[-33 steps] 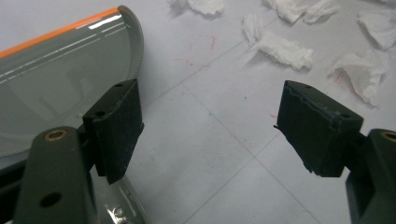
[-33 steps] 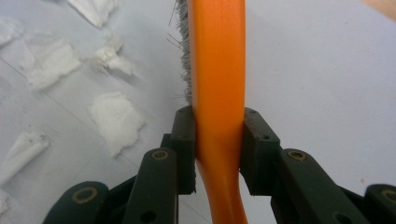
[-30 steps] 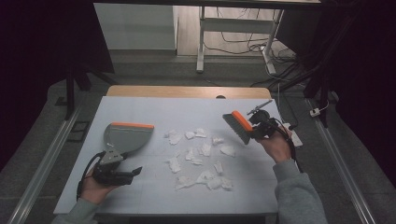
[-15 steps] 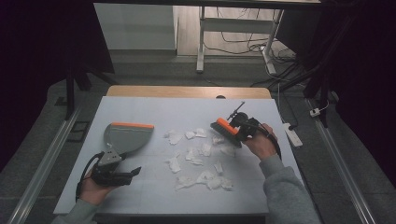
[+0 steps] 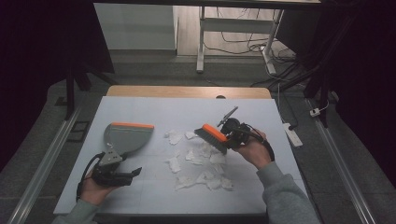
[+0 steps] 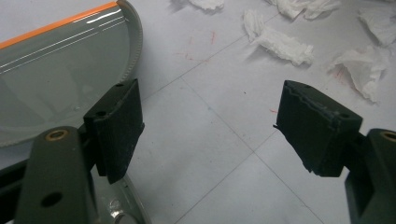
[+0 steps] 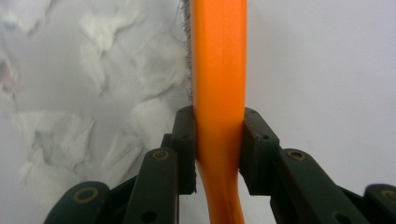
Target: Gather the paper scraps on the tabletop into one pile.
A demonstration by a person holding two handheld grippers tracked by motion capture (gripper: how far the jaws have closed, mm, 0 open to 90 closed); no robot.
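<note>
Right gripper (image 5: 229, 135) grasping the orange-backed brush (image 5: 212, 137) by its handle, the two jaws pressing on either side of the orange plastic, as the right gripper view is showing (image 7: 219, 154); brush (image 7: 219, 56) being held low over the white table (image 5: 140, 112), bristles pointing down at the upper right edge of the scattered paper scraps (image 5: 201, 163). In the right gripper view the scraps (image 7: 93, 93) are lying on the bristle side of the brush, bare table on the other side. Left gripper (image 5: 122, 176) resting near the front left of the table, jaws standing wide apart with nothing between them (image 6: 210, 135); grey dustpan (image 5: 123, 139) with orange lip lying flat just beyond it, its handle end passing beside one jaw in the left gripper view (image 6: 56, 84). Scraps (image 6: 285, 44) are lying well apart from the dustpan's lip, between the pan and the brush
</note>
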